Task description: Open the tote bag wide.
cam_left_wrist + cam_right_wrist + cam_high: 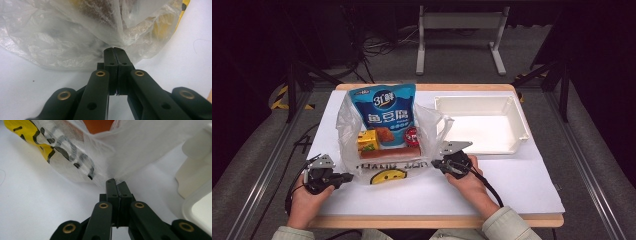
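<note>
i have the left hand-held gripper (pixel 343 177) and right hand-held gripper (pixel 436 164) each clamped on a near corner of the plastic bag (pixel 428 131) of snacks mid-table (pixel 512 180), so next i'd judge a lift to tip them out.

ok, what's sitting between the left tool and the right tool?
The clear plastic bag, with a blue snack pouch, a yellow carton and a red item inside. The left tool and right tool each pinch a bottom corner, seen in the high view.
</note>
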`<state>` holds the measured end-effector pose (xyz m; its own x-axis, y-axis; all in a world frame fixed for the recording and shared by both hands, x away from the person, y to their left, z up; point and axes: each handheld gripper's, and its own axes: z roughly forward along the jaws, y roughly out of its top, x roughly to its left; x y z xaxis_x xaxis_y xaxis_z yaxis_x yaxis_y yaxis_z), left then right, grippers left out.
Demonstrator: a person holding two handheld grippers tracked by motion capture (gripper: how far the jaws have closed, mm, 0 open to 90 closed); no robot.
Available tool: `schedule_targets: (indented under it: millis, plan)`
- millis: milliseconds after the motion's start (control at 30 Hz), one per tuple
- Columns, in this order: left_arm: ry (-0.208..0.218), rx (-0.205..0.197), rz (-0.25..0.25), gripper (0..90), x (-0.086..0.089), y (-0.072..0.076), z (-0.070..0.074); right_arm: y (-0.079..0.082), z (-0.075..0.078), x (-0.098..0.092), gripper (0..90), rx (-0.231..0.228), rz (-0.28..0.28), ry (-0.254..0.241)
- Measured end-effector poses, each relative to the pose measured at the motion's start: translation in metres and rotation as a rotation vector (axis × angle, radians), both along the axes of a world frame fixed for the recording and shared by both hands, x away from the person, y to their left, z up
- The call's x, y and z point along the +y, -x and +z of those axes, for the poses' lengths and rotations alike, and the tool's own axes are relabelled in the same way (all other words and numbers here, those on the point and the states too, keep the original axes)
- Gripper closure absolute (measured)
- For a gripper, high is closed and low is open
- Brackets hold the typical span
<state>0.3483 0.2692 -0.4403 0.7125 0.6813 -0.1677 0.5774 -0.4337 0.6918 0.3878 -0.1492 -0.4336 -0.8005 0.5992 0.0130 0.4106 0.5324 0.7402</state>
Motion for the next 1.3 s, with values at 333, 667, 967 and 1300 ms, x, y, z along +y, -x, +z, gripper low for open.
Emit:
schedule_targets:
  millis: [333, 667, 967, 1300]
  plan:
    - [0.172, -0.192, 0.032, 43.9, 0.007, 0.02, 0.047, 0.002, 0.004, -0.001, 90.0, -0.008, 0.0, -0.012]
    - [0.179, -0.337, 0.053, 30.2, -0.009, 0.034, 0.085, 0.003, 0.006, -0.001, 90.0, -0.022, -0.001, -0.019]
    - [0.15, -0.381, 0.111, 78.7, -0.005, 0.032, 0.084, 0.005, 0.013, -0.002, 90.0, -0.046, 0.003, -0.041]
    - [0.128, -0.345, 0.178, 90.0, 0.009, 0.024, 0.071, 0.001, 0.021, 0.007, 90.0, -0.069, 0.014, -0.059]
